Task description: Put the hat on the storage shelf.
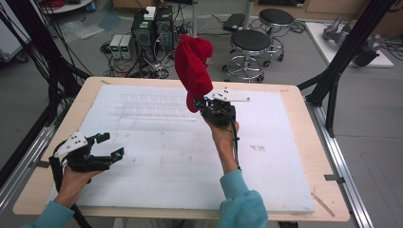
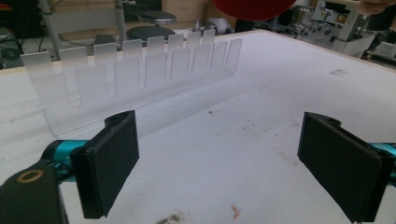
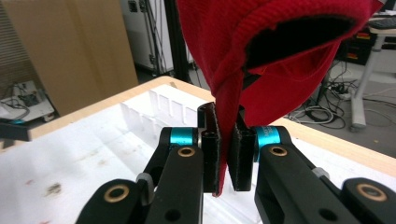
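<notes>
- The red knitted hat [image 1: 192, 66] is lifted in the air above the far middle of the worktop [image 1: 304, 156], and its edge is pinched by the right gripper [image 1: 205, 103].
- In the right gripper view, the hat [image 3: 280, 51] hangs open with its dark inside visible, and a fold of its rim goes down between the two black fingers [image 3: 210, 140], which are closed tight on it.
- The right gripper is held upright by the person's right hand [image 1: 223, 130], just on the near side of the clear plastic rack [image 1: 157, 105].
- The rack lies on the white foam board, directly under and to the left of the hat; in the left gripper view the rack [image 2: 130, 79] shows a row of upright slotted tabs.
- The left gripper [image 1: 105, 145] is low, near the left front corner of the worktop, well apart from the rack.
- Its fingers [image 2: 112, 163] stand wide open and hold nothing.
- Beyond the worktop, two round stools [image 1: 249, 47] stand on the floor.
</notes>
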`<state>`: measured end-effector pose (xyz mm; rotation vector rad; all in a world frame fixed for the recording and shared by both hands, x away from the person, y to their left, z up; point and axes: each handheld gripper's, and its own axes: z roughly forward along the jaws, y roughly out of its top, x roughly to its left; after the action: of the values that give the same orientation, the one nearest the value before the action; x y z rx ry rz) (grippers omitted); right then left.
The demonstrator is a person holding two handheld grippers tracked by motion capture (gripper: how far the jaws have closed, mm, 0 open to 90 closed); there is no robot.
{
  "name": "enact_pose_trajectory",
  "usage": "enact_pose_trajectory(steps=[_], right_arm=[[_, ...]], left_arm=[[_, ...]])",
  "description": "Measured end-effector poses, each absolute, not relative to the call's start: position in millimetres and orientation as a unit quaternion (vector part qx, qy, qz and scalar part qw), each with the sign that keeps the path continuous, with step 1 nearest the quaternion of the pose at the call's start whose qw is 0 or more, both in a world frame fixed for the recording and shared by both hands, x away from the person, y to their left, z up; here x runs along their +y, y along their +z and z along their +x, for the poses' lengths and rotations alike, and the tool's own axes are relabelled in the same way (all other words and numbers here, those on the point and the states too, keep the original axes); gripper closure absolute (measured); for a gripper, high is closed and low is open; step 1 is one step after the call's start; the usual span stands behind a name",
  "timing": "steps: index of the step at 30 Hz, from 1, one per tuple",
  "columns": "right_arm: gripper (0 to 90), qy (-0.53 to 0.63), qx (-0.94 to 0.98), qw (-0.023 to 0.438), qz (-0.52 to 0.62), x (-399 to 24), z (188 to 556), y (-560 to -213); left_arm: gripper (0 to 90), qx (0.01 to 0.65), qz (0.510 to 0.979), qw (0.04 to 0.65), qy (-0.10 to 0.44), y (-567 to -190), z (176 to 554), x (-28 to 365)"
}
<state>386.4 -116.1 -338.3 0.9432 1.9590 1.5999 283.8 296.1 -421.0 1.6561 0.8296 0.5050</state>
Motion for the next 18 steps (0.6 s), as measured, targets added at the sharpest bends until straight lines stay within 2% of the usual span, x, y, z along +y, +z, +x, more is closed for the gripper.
enact_pose_trajectory(steps=[8, 18], right_arm=[[85.3, 0.572, 0.706, 0.210, 0.361, -110, 403, -354], [85.3, 0.568, 0.705, 0.204, 0.372, -107, 413, -365]], left_arm=[[12.9, 0.363, 0.700, 0.567, 0.237, -434, 278, 303], [12.9, 0.363, 0.700, 0.566, 0.239, -441, 279, 303]])
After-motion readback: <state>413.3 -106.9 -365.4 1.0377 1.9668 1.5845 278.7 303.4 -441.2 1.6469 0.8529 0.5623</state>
